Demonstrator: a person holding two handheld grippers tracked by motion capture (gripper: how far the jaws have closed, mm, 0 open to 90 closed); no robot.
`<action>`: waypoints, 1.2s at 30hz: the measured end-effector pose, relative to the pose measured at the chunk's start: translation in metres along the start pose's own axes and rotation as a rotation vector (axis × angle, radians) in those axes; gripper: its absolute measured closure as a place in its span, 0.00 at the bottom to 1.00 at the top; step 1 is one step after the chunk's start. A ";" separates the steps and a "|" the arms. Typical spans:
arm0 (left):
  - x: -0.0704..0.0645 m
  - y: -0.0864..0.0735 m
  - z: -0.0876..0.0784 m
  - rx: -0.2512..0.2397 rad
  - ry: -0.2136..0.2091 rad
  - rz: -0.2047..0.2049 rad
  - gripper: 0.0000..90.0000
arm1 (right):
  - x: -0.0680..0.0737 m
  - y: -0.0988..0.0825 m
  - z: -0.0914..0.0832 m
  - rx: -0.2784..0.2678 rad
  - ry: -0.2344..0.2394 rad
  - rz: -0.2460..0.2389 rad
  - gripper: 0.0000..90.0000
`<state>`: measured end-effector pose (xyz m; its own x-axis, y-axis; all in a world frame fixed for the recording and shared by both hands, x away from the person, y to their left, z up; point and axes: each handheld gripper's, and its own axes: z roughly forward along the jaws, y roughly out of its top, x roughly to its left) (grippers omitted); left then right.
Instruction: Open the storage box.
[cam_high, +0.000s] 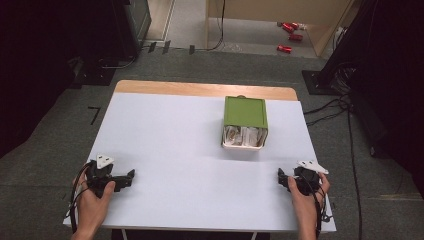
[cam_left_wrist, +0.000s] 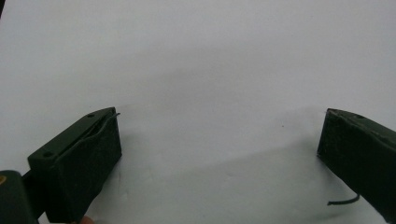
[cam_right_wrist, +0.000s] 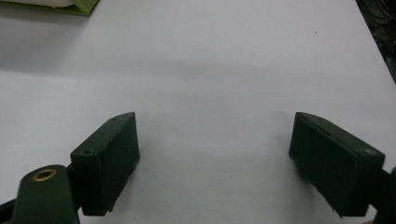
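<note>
A grey carpeted floor (cam_high: 60, 120) surrounds the bench (cam_high: 190, 150), whose white top leaves a strip of bare wood along the far edge; beyond it lie red cans (cam_high: 290, 30) on the floor, with dark stands and cables at both sides. The high view takes in the whole layout: a green box (cam_high: 245, 122) sits on the far right part of the bench, its open near side showing white packets inside, well apart from both hands. The left hand-held gripper (cam_high: 131, 176) rests near the front left corner, the right hand-held gripper (cam_high: 280, 176) near the front right — each held in a hand coming in from below. The left gripper view adds what the high view cannot: its jaws stand wide apart over bare white surface, nothing between them, a thin loose wire by the right jaw. The right gripper view shows the same wide, empty gap — and a corner of the green box at its top left edge.
</note>
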<state>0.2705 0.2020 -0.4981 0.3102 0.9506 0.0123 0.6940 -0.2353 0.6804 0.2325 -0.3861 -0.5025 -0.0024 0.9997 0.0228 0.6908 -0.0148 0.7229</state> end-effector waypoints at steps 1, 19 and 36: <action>0.000 0.000 0.000 0.000 0.001 0.000 0.00 | 0.000 0.000 0.000 0.001 -0.001 0.000 0.17; 0.000 0.000 0.000 0.001 0.001 0.000 0.00 | 0.018 0.030 -0.020 -0.088 0.057 0.029 0.15; 0.000 0.000 0.000 0.000 0.001 0.001 0.00 | 0.051 0.065 -0.026 -0.165 0.117 0.012 0.15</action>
<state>0.2704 0.2018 -0.4981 0.3099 0.9507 0.0138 0.6940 -0.2361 0.6802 0.2585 -0.3362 -0.4360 -0.0859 0.9907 0.1054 0.5639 -0.0389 0.8249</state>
